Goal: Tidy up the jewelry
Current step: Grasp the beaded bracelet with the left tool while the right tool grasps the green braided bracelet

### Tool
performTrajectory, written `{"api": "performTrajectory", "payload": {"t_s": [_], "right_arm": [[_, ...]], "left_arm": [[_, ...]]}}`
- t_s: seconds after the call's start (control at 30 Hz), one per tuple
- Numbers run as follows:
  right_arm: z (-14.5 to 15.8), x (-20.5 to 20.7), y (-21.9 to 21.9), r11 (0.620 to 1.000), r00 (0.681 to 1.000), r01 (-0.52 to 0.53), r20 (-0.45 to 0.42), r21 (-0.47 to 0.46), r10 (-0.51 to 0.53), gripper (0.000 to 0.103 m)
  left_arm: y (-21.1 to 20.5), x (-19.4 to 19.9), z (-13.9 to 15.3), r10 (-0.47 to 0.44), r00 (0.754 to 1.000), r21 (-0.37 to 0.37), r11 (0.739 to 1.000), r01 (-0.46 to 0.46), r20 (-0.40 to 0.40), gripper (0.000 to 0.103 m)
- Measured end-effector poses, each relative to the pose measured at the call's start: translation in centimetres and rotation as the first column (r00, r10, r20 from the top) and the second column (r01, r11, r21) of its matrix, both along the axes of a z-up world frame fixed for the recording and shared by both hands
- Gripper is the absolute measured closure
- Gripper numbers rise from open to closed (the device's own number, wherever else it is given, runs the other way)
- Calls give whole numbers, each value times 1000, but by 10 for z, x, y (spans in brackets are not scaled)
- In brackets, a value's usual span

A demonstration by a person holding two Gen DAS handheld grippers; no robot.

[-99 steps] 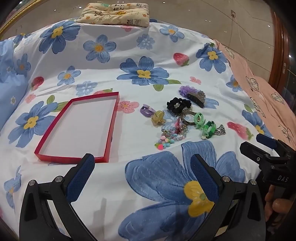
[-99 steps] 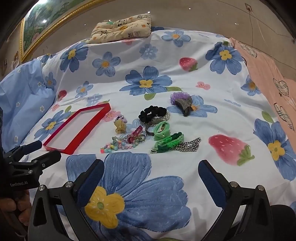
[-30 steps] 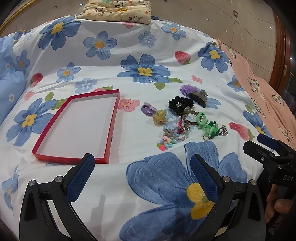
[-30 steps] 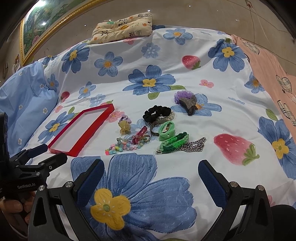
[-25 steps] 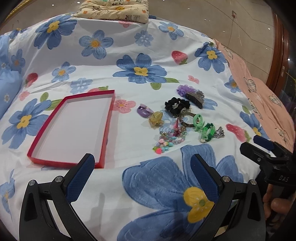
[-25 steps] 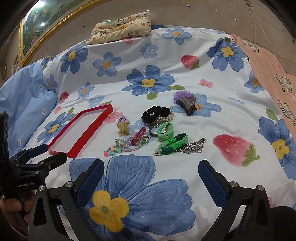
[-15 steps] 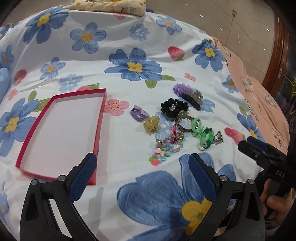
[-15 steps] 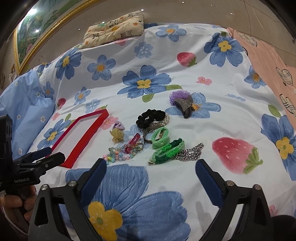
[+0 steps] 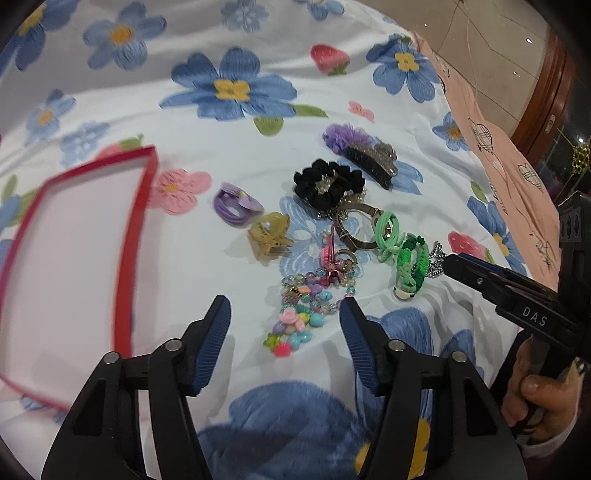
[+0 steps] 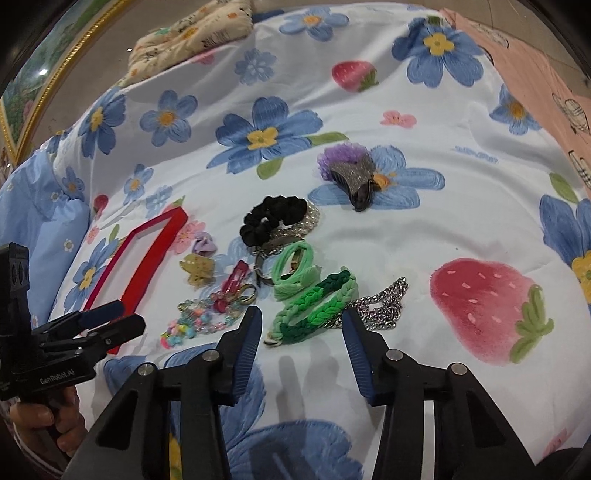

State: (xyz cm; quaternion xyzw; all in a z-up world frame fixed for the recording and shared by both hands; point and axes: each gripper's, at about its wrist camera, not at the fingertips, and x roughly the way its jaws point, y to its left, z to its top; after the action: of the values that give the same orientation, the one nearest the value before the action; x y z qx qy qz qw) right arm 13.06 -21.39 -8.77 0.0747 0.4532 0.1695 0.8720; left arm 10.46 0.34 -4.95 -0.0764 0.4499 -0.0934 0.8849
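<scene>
Lying on a flowered bedsheet point(image 10: 369, 229), the jewelry formed one loose cluster near the middle of the bed. The green braided bracelet point(image 10: 314, 306) lay with its long axis slanting from lower left to upper right in the right wrist view, one end just ahead of the right gripper point(image 10: 301, 347). A silver chain point(image 10: 380, 306) lay touching its right side. The beaded bracelet point(image 9: 306, 306) ran up and away from the left gripper point(image 9: 284, 343), its pink flower bead nearest the fingertips. Both grippers stood half open, their jaws having just been closing, with nothing pressed between the pads (the beads and the braid lay ahead of the tips, on the sheet). Each gripper was held in a hand point(image 9: 535, 391).

The sheet was white with blue flowers and red strawberries; a blue pillow point(image 10: 40, 221) lay at its left edge, a cream cushion point(image 10: 192, 33) at its far end and a pink cloth point(image 9: 491, 122) along its right. A gold picture frame point(image 10: 40, 85) stood behind.

The red tray point(image 9: 133, 236), a shallow box with a white floor, lay to the left of the cluster, well apart from the grippers, and held nothing.
</scene>
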Motion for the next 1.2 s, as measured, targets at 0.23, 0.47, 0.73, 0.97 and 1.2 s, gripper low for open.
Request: {"api": "performTrajectory", "payload": {"t_s": [0.23, 0.47, 0.73, 0.97, 1.2], "right_arm": [[-19, 20, 0, 1000, 998, 21, -63, -17, -22, 59], [-36, 35, 1, 998, 993, 37, -114, -46, -42, 62], [-34, 35, 2, 998, 995, 34, -92, -59, -40, 91], [-7, 27, -1, 999, 999, 41, -18, -33, -41, 94], [15, 18, 6, 1000, 1000, 9, 27, 10, -10, 94]], "left_arm": [[-1, 28, -18, -34, 997, -64, 998, 30, -69, 59], [-4, 39, -28, -83, 991, -112, 991, 72, -101, 90], [-3, 33, -19, -108, 992, -125, 987, 99, -64, 97], [5, 18, 10, -105, 994, -148, 983, 105, 7, 97], [13, 0, 28, -100, 994, -148, 984, 104, 36, 97]]}}
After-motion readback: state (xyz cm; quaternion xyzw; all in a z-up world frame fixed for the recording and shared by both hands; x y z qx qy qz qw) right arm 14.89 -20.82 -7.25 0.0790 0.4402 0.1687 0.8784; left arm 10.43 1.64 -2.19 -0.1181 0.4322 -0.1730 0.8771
